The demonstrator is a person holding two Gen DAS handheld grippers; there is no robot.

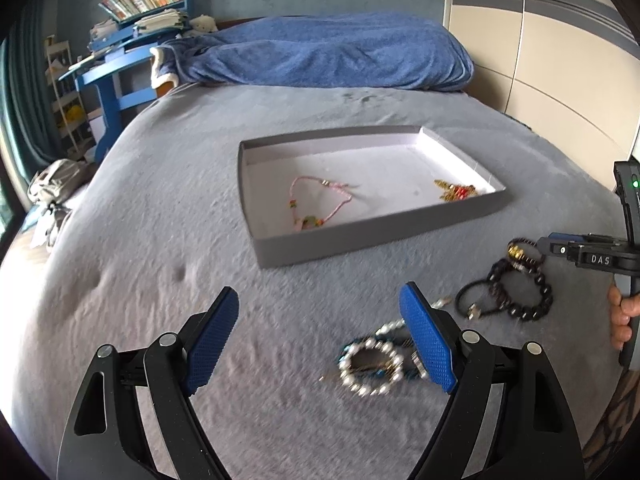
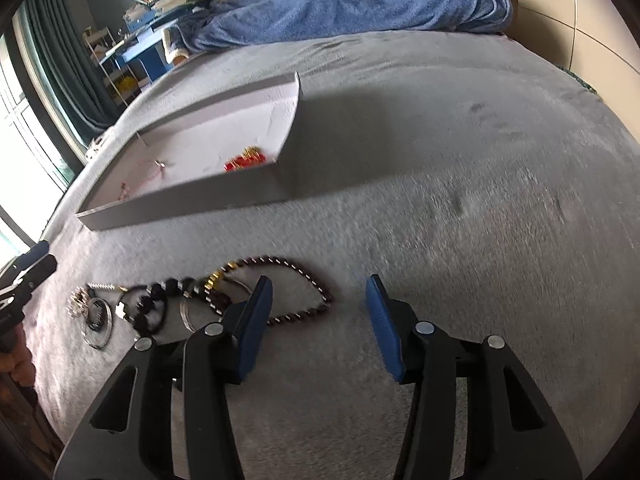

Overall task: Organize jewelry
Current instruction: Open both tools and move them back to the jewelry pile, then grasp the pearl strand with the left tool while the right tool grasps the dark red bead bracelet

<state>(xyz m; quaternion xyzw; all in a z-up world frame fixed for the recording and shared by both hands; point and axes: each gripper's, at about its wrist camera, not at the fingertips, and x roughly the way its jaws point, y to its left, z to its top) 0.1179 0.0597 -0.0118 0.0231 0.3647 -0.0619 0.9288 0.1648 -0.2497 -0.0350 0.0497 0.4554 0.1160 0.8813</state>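
Blue-padded, the left gripper point(image 1: 320, 336) gapes wide and empty over the grey bed point(image 1: 160, 240); the right gripper point(image 2: 320, 320) stands half open, also empty. The pearl bracelet point(image 1: 370, 368) lies just beside the left's right-hand pad — light, limp, its beads probably slippery. Best pinched across one strand. Beyond sits the grey tray point(image 1: 380, 232), mid-bed.

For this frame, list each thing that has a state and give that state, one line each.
left tool: open, empty, above the blanket
right tool: open, empty
gray tray: lidless, on the bed
pink cord bracelet: in the tray
red-and-gold piece: in the tray
pearl bracelet: on the blanket, outside the tray
black bead bracelet: on the blanket, outside the tray
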